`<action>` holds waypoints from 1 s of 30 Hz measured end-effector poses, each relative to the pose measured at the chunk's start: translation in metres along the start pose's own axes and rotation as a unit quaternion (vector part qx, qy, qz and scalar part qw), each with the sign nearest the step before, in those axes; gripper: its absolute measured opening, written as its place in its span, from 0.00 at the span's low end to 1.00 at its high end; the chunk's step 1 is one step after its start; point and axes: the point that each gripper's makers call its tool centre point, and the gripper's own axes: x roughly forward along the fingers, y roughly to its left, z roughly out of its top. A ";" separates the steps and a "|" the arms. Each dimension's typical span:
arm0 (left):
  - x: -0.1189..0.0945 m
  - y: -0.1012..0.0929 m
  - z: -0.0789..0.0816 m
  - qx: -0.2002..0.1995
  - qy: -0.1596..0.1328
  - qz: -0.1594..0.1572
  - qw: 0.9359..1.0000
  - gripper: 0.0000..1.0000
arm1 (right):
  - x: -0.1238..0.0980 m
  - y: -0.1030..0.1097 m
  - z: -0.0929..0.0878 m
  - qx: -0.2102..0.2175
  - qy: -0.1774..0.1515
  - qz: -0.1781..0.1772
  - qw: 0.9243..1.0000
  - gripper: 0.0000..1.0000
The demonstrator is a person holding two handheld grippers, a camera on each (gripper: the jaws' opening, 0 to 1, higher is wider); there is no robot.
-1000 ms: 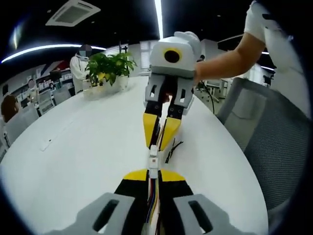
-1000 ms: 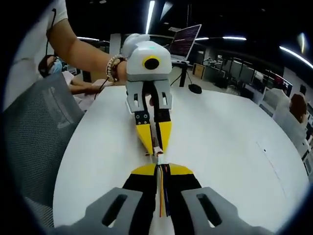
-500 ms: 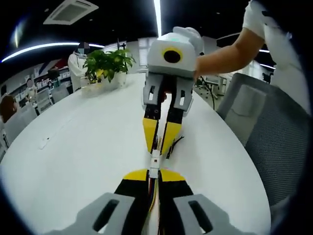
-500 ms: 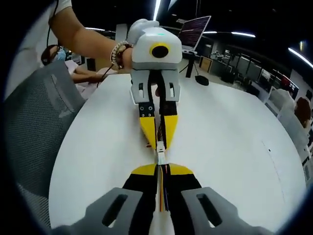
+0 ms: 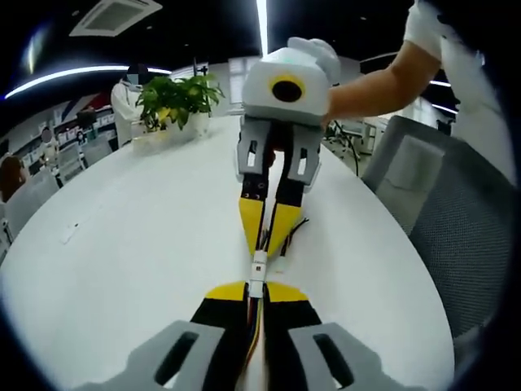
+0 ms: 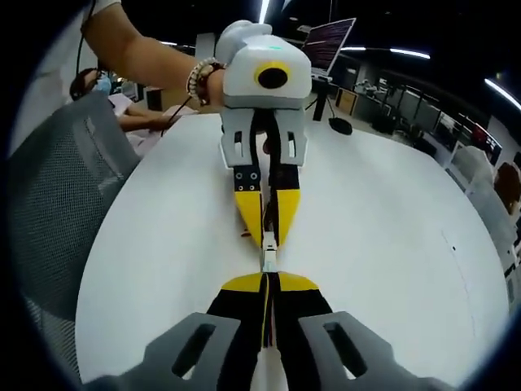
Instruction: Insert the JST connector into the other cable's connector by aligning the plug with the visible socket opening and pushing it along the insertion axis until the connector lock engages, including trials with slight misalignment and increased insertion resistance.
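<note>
Two small white JST connectors (image 5: 258, 266) meet end to end between the grippers, just above the white table (image 5: 122, 244). My left gripper (image 5: 248, 287) is shut on the cable of coloured wires (image 5: 254, 326) behind one connector. My right gripper (image 5: 262, 244) comes in from the top of the left gripper view, shut on the other cable, whose dark wires (image 5: 293, 232) trail beside it. In the right gripper view the connectors (image 6: 269, 259) lie between my right gripper (image 6: 269, 281) and my left gripper (image 6: 269, 240). The seam is too small to tell whether the lock has caught.
A potted plant (image 5: 171, 98) stands at the table's far side. A grey mesh chair (image 5: 456, 212) is beside the table, also seen as the chair (image 6: 57, 204). A laptop (image 6: 330, 45) and a mouse (image 6: 340, 125) sit beyond. The person's arm (image 5: 383, 77) holds the gripper.
The opposite gripper looms a little larger in both views, so the two have drawn slightly closer. The connectors stay pinched between the tips. Both grippers remain shut.
</note>
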 end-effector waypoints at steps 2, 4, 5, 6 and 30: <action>0.002 0.001 -0.002 -0.001 0.004 -0.002 1.000 0.00 | 0.002 -0.001 -0.002 -0.002 0.005 0.004 1.000 0.01; 0.004 0.001 -0.005 0.002 0.009 -0.004 1.000 0.00 | 0.004 -0.001 -0.005 -0.003 0.009 0.007 1.000 0.01; 0.005 0.002 -0.006 0.003 0.011 -0.005 1.000 0.00 | 0.004 -0.002 -0.006 -0.004 0.011 0.008 1.000 0.01; 0.005 0.002 -0.008 0.003 0.013 -0.007 1.000 0.00 | 0.005 -0.002 -0.007 -0.005 0.013 0.010 1.000 0.01; 0.008 0.002 -0.013 0.013 0.020 -0.022 0.999 0.00 | 0.010 -0.007 -0.011 -0.016 0.019 0.019 1.000 0.01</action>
